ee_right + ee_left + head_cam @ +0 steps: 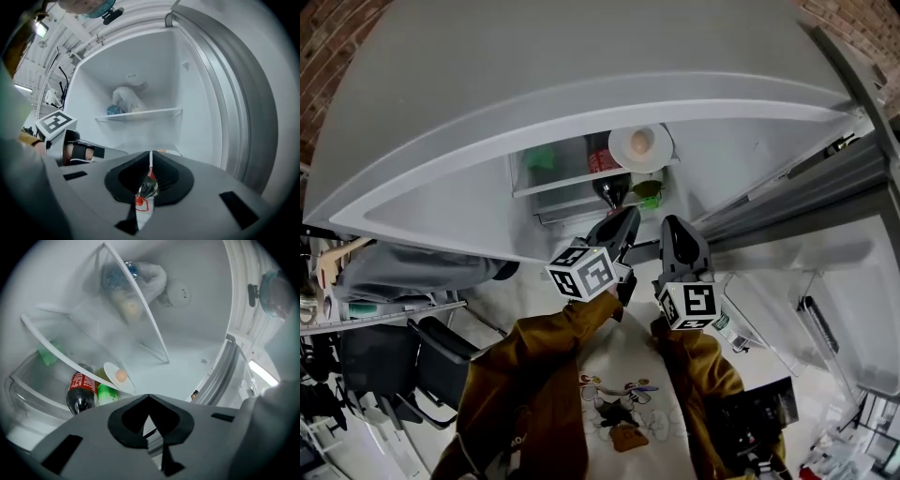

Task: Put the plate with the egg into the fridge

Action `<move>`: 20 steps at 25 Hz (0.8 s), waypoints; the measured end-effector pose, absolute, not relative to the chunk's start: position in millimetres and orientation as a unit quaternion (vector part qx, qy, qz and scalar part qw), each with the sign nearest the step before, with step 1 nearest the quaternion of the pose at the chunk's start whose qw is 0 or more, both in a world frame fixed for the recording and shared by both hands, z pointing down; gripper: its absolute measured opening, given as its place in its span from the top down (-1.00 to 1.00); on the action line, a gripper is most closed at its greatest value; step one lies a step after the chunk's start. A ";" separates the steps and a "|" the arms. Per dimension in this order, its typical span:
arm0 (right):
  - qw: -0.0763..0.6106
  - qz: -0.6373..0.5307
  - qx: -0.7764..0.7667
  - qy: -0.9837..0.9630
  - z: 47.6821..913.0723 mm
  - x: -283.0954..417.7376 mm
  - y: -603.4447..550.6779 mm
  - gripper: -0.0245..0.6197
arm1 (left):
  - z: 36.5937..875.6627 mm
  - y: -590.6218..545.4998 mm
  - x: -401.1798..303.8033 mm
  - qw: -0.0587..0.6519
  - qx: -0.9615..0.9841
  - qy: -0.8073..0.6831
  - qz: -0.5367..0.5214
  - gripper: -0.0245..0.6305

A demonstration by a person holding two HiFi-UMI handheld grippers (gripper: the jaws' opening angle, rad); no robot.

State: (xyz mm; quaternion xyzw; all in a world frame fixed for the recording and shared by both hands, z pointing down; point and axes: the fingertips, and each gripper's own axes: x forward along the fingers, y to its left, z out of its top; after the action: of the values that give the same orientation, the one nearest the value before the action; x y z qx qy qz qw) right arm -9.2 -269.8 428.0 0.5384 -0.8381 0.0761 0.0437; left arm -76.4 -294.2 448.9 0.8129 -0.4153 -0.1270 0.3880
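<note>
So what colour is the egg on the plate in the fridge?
Pale brown. The egg sits on a white plate; the head view shows it best.

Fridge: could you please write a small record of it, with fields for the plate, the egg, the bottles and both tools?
fridge: door open
plate: on a glass shelf inside the fridge; no tool touches it
egg: lies on the plate
bottles: cola bottle and green bottle, side by side under that shelf
left tool: shut, empty
right tool: shut, empty
task state: plate with egg already in the fridge
</note>
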 end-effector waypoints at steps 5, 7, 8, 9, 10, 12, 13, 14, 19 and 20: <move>0.038 0.072 0.535 -0.841 421.7 -9.4 -269.2 0.90 | 442.5 -275.0 -79.0 0.309 0.843 -0.431 -0.089 0.90; 0.036 0.071 0.534 -0.842 420.0 -9.8 -269.0 0.90 | 434.9 -270.0 -80.7 0.276 0.853 -0.435 -0.079 0.90; 0.036 0.071 0.533 -0.842 419.6 -10.4 -268.6 0.90 | 430.7 -268.0 -82.4 0.261 0.857 -0.438 -0.075 0.90; 0.036 0.071 0.532 -0.843 419.4 -11.2 -268.2 0.90 | 426.4 -266.1 -84.7 0.245 0.860 -0.441 -0.073 0.90; 0.036 0.071 0.531 -0.843 419.5 -12.1 -267.7 0.90 | 422.1 -264.5 -87.4 0.231 0.862 -0.445 -0.070 0.90; 0.035 0.073 0.530 -0.844 419.6 -13.6 -266.6 0.90 | 415.3 -261.8 -93.9 0.206 0.864 -0.455 -0.066 0.90; 0.035 0.073 0.529 -0.845 419.4 -14.5 -265.8 0.90 | 413.0 -260.5 -97.9 0.197 0.864 -0.460 -0.064 0.90; 0.035 0.073 0.527 -0.846 419.2 -15.7 -264.9 0.90 | 411.3 -259.2 -102.6 0.190 0.862 -0.465 -0.063 0.90; 0.054 0.080 0.513 -0.853 424.7 -24.8 -261.5 0.90 | 408.9 -250.4 -131.1 0.181 0.847 -0.495 -0.070 0.90; 0.060 0.085 0.510 -0.854 427.2 -26.8 -261.1 0.90 | 409.9 -247.5 -136.8 0.183 0.843 -0.501 -0.073 0.90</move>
State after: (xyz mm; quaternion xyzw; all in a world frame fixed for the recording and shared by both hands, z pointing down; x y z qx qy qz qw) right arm -26.8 -261.1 427.2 0.5102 -0.8537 0.0852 0.0597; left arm -136.8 -247.5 409.9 0.8429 -0.5006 -0.0726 0.1833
